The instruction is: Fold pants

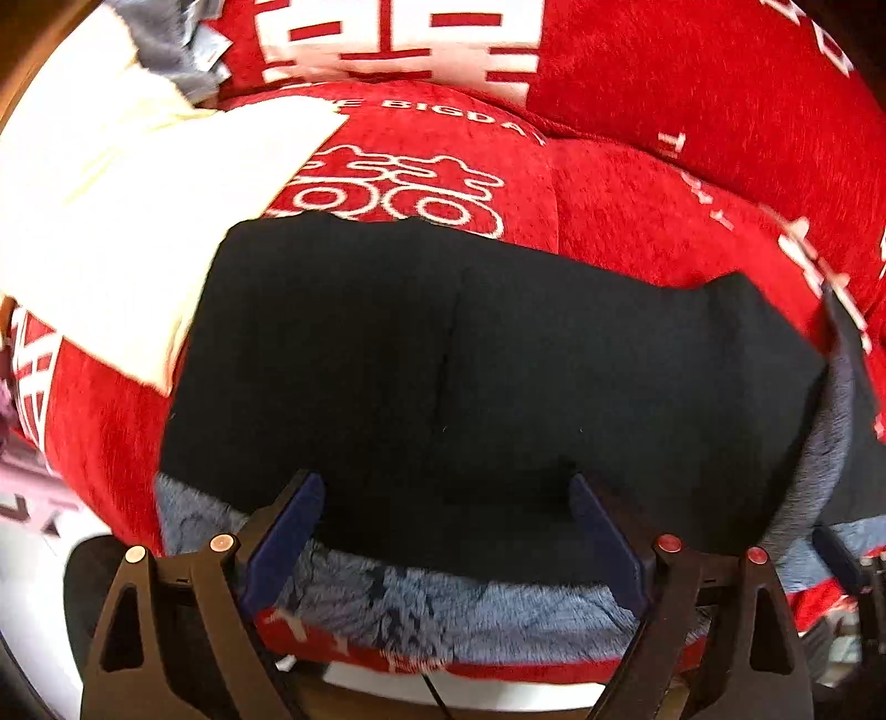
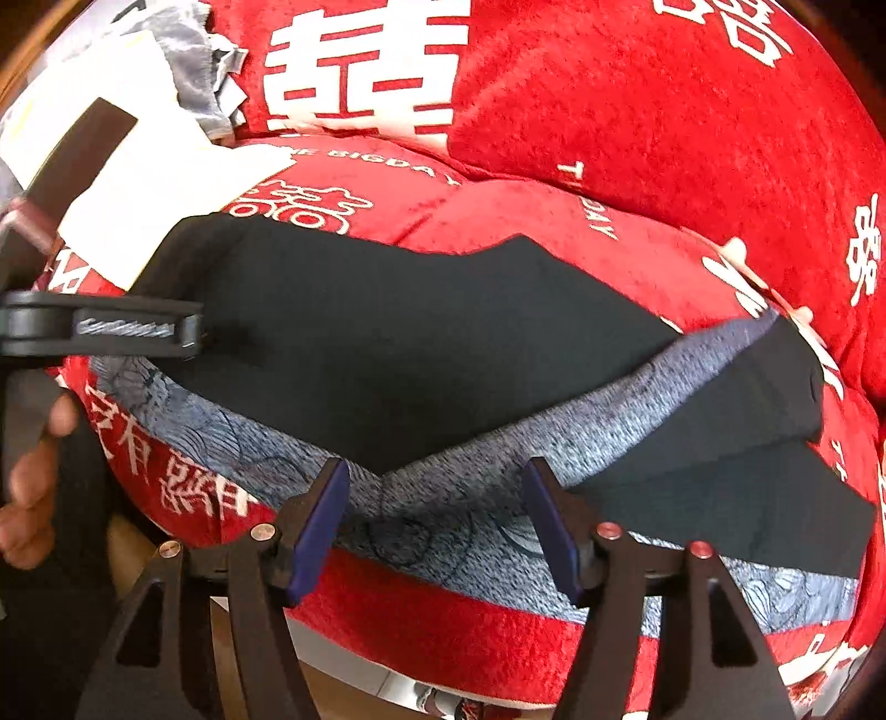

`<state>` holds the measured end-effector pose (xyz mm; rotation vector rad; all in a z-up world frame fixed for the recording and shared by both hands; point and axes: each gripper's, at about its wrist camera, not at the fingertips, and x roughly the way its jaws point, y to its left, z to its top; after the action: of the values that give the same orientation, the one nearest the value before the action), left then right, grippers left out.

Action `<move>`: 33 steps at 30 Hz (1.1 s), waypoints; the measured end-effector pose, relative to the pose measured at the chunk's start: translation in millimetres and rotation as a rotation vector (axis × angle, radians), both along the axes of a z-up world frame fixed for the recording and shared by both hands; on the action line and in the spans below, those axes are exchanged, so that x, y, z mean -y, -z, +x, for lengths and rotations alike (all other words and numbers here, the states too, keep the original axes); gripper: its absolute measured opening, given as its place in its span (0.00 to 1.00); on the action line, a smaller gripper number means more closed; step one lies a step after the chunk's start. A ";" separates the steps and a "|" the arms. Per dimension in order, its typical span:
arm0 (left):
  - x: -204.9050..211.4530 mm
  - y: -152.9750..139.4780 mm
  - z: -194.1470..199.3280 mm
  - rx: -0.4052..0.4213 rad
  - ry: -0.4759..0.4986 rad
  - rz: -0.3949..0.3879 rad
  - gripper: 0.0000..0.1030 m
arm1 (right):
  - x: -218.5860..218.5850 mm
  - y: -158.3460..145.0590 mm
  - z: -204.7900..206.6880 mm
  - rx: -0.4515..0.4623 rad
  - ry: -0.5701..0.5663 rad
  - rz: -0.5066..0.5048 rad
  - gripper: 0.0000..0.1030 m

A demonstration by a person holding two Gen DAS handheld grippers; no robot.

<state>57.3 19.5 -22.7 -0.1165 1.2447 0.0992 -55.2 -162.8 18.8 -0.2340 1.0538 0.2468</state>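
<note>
Pants (image 1: 470, 360): black, folded into a broad flat block, lying mid-frame on red cushion (image 1: 637, 221) with white lettering. Grey fleecy lining (image 1: 443, 609) exposed along lower edge and at right end. In right wrist view, pants (image 2: 387, 343) run from left to right across centre, lining (image 2: 470, 459) showing in a wide band under the black fold, a further black layer at lower right.

Left hand-held gripper (image 1: 446, 487): jaws wide, blue pads apart, nothing pinched; tips over lower edge of pants, black cloth visible between them but not pressed. Same tool seen from the side at left edge of right wrist view (image 2: 188, 327), over left end of pants.

Right hand-held gripper (image 2: 437, 476): jaws open at a moderate gap, pads clear of cloth; lining visible between tips, not gripped. Contact with fabric below: cannot tell.

Cream cloth (image 1: 111, 221) at upper left, lying on cushion, its edge just beside the upper left corner of pants. Second red cushion (image 1: 692, 72) with large white character at top of frame, behind the first. Grey garment (image 1: 177, 50) bunched at top left. Hand (image 2: 33, 454) at left edge of right wrist view, blurred.
</note>
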 end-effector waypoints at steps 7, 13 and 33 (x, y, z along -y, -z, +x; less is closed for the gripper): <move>-1.6 8.0 -6.2 0.015 0.046 0.051 0.88 | 0.2 -2.9 38.2 -0.003 0.038 0.045 0.77; -1.8 9.3 -14.9 0.012 0.077 0.066 0.89 | -0.5 27.0 53.5 -0.100 0.086 -0.029 0.77; 79.7 -4.2 4.7 -0.006 0.184 0.137 0.89 | 160.9 20.8 164.6 -0.121 0.611 -0.071 0.83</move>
<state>62.0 -60.2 -18.5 0.1166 1.2453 0.0251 109.4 -323.6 -2.0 0.0469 1.2050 -0.3309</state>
